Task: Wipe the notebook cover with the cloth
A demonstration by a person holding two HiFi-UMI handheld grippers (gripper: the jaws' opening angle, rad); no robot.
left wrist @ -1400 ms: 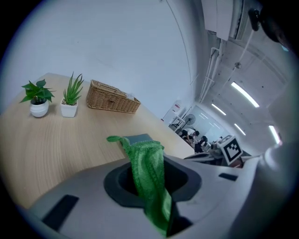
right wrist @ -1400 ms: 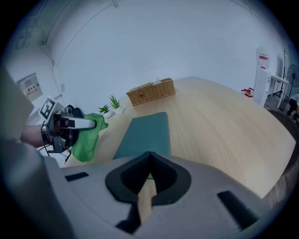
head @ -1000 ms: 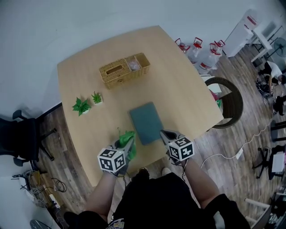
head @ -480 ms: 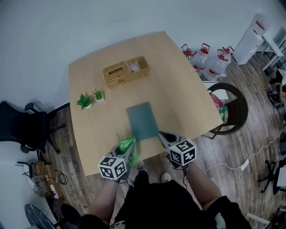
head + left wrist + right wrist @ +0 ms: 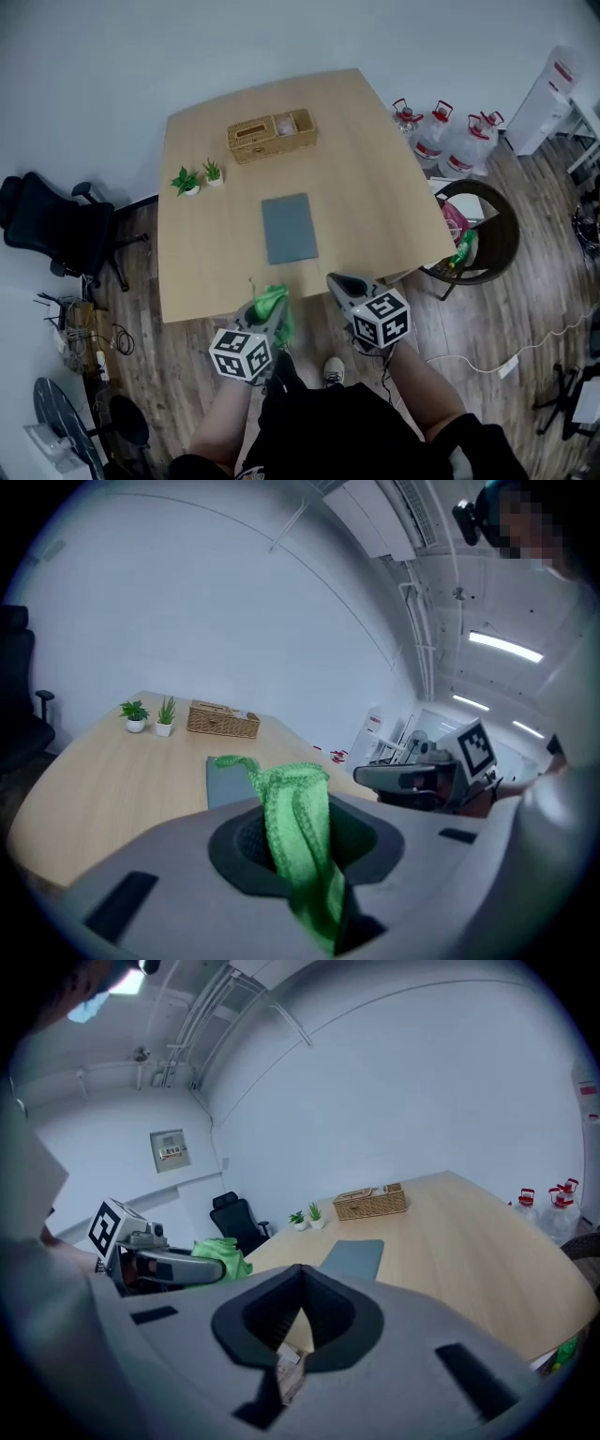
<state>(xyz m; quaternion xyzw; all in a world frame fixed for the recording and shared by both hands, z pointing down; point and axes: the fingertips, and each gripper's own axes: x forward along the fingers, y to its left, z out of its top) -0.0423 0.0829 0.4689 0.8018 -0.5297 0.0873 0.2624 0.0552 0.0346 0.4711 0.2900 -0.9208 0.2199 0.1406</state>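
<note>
Notebook (image 5: 289, 229), grey-green and closed, lies flat on the wooden worktop (image 5: 375, 187). It sits about midway between the side edges and nearer the near edge than the far one, and nothing touches it. Only the head view shows both tools together, held at that near edge and apart from the notebook. The left gripper (image 5: 266, 305) has its fingers clamped on the green cloth (image 5: 272, 298). The left gripper view alone shows how the cloth sits: bunched between the pads, one end sticking forward and the other hanging down. The right gripper (image 5: 334, 279) holds nothing, and the right gripper view shows its fingers meeting tip to tip. A wicker basket (image 5: 272, 136) stands by the far edge, and two small potted plants (image 5: 197, 176) stand near the far left corner.
</note>
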